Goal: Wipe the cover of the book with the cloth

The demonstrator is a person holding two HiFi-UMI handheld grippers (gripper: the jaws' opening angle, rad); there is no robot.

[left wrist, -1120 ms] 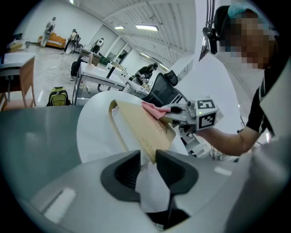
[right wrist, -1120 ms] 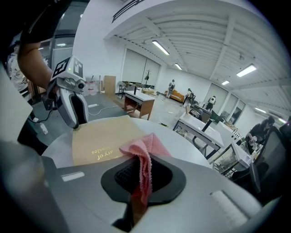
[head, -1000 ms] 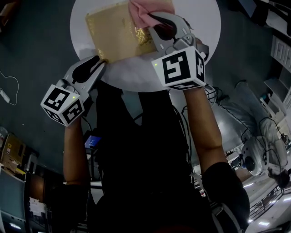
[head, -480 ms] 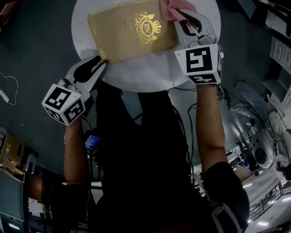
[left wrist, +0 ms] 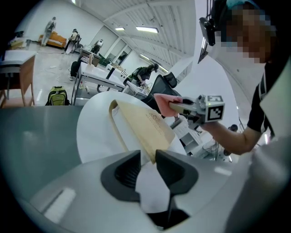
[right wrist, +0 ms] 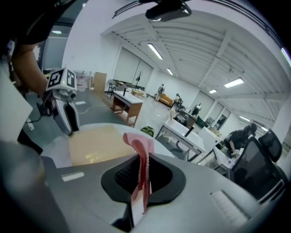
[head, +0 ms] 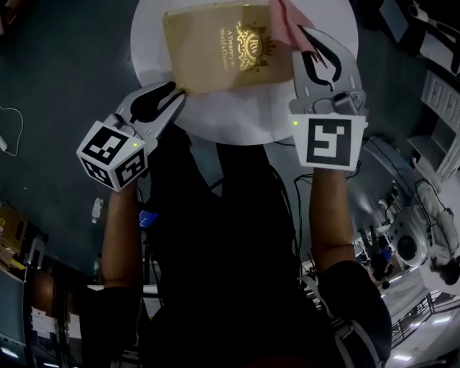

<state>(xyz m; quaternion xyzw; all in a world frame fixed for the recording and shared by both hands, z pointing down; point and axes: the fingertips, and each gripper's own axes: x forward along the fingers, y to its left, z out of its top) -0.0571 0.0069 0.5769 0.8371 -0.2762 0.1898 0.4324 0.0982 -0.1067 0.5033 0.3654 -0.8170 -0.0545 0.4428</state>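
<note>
Left tool [head: 171, 99]: jaws closed on the near corner of the book [head: 215, 54]; left forearm [head: 118, 237] bare, stretched forward. Right tool [head: 305, 39]: jaws pinched on the cloth [head: 284, 21]; right forearm [head: 330, 215] bare, reaching farther forward than the left.

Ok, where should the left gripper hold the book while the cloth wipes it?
Probably the near left corner, coming from the person's side. The book lies on the round table, and that corner points at the left gripper, whose jaws already pinch it, clear of the cloth in the right gripper.
</note>
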